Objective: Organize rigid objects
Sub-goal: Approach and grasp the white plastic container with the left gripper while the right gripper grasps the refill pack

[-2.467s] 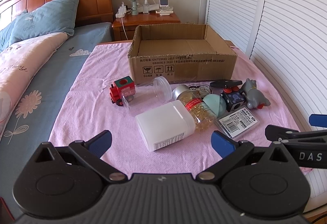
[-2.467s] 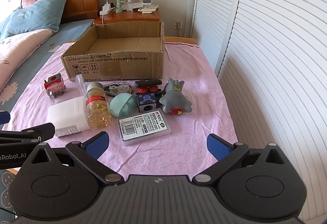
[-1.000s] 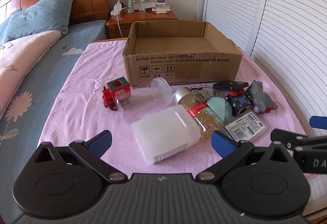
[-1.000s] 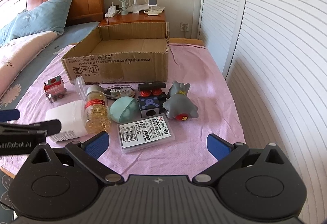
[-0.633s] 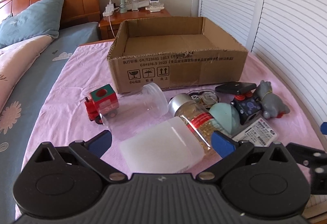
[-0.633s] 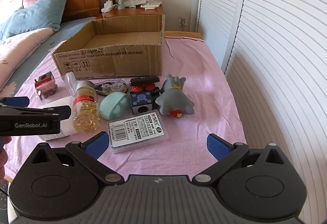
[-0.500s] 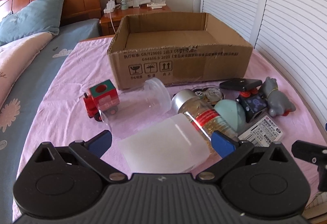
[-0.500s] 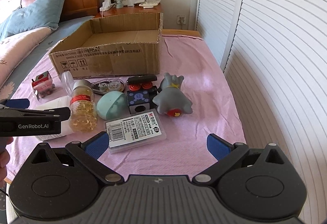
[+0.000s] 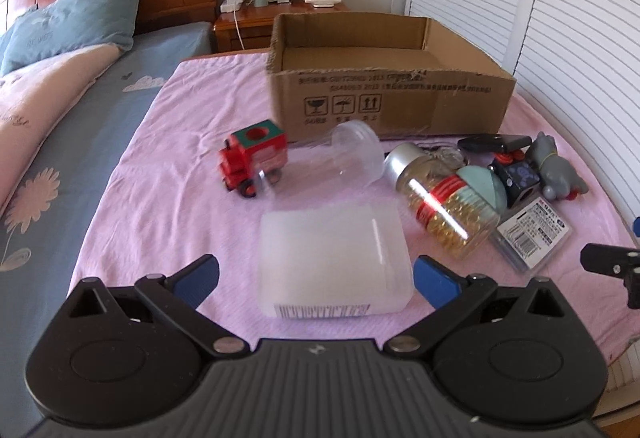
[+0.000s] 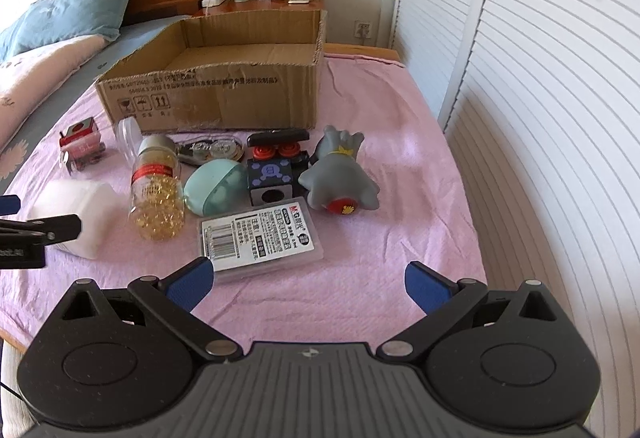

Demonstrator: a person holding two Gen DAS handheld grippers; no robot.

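Your left tongs (image 9: pixel 314 272) were wide, empty, straddling the white tub (image 9: pixel 334 260) lying on the pink cloth (image 9: pixel 168 174). Right tongs (image 10: pixel 308 278) were wide too, holding nothing, just short of the flat barcode case (image 10: pixel 260 234). Cardboard box (image 10: pixel 224 90) looked empty. Pill bottle (image 9: pixel 444 208), red toy train (image 9: pixel 254 158), grey figure (image 10: pixel 340 178) and teal egg (image 10: pixel 216 186) all lay outside it. Judged: nothing sorted yet, everything left.

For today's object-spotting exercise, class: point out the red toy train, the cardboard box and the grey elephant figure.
red toy train (image 9: pixel 253 157), left wrist view, on its red side.
cardboard box (image 9: pixel 396 103), left wrist view, on its printed front wall.
grey elephant figure (image 10: pixel 338 174), right wrist view, on its back.
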